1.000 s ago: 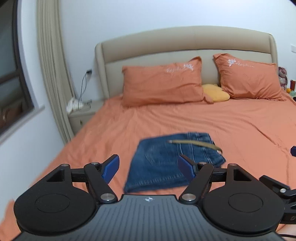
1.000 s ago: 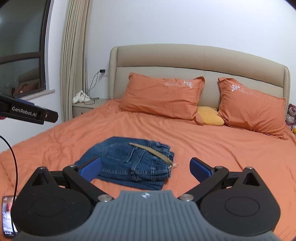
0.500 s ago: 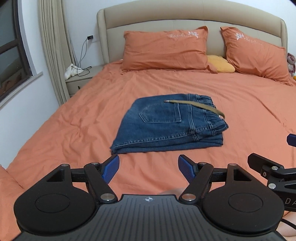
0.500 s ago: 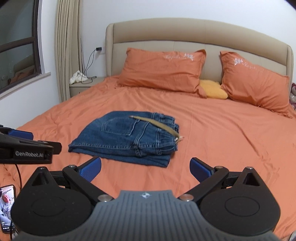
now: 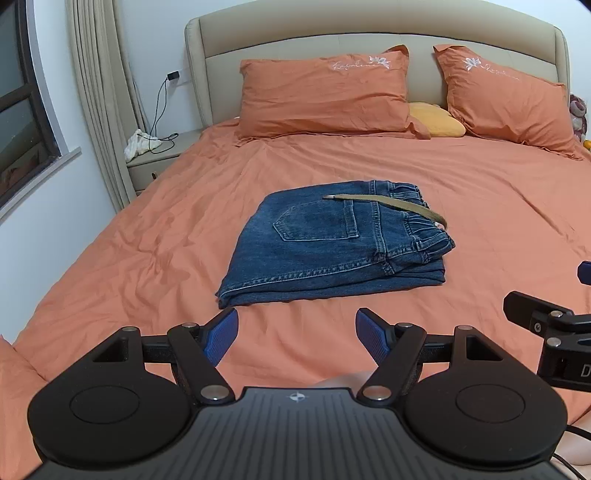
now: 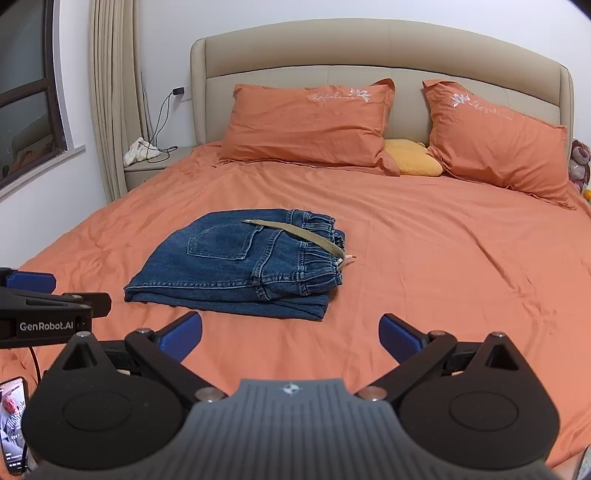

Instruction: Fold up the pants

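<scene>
Blue denim pants [image 5: 332,243] lie folded into a compact stack on the orange bed, back pocket up, with an olive belt [image 5: 391,205] lying across the waistband. They also show in the right wrist view [image 6: 240,262]. My left gripper [image 5: 296,334] is open and empty, held above the sheet just short of the stack's near edge. My right gripper [image 6: 290,334] is open and empty, also short of the stack. Neither touches the pants.
The orange bed sheet [image 5: 498,206] spreads all around the stack. Two orange pillows [image 5: 325,96] and a yellow cushion [image 5: 436,120] lean at the beige headboard [image 5: 369,33]. A nightstand [image 5: 155,162] with a cloth and cable stands left. A phone [image 6: 13,421] lies at lower left.
Both grippers have drawn back and tilted down; the folded pants now sit farther ahead and fully in view. Both stay open and empty.
</scene>
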Demonstrator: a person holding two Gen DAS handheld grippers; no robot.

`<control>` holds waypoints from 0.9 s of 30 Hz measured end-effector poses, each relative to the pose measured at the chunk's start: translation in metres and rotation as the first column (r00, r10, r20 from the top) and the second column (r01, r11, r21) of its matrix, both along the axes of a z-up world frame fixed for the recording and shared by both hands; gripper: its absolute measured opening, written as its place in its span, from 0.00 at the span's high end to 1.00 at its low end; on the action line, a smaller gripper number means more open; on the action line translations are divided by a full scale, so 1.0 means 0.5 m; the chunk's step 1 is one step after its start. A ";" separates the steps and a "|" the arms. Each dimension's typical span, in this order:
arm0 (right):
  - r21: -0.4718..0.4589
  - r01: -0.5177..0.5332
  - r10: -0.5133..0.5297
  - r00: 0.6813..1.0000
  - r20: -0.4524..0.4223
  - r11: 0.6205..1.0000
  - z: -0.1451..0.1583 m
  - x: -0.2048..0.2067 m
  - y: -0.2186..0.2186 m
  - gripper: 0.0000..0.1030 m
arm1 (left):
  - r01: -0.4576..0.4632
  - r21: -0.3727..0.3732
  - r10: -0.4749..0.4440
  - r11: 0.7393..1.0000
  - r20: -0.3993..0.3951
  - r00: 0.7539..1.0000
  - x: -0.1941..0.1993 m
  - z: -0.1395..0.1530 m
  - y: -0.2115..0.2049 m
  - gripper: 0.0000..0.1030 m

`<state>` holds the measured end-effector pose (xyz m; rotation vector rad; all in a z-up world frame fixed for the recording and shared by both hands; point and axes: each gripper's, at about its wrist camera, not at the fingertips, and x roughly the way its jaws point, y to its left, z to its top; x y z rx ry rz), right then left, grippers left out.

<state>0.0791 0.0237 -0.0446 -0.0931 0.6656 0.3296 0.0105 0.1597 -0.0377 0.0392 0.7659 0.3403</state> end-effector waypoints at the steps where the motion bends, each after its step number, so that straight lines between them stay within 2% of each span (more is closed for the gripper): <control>1: 0.000 0.001 -0.001 1.000 0.000 1.000 0.000 -0.001 0.000 0.05 | 0.003 0.001 -0.003 1.000 -0.001 1.000 0.001 -0.001 0.001 0.18; 16: -0.002 0.021 -0.021 1.000 0.016 1.000 0.008 -0.010 -0.008 0.05 | 0.036 0.027 -0.036 0.999 0.016 0.999 0.005 0.007 -0.017 0.18; 27: -0.009 0.046 -0.046 0.998 0.042 0.999 0.015 -0.020 -0.014 0.05 | 0.046 0.015 -0.046 0.999 0.032 0.998 0.002 0.009 -0.026 0.18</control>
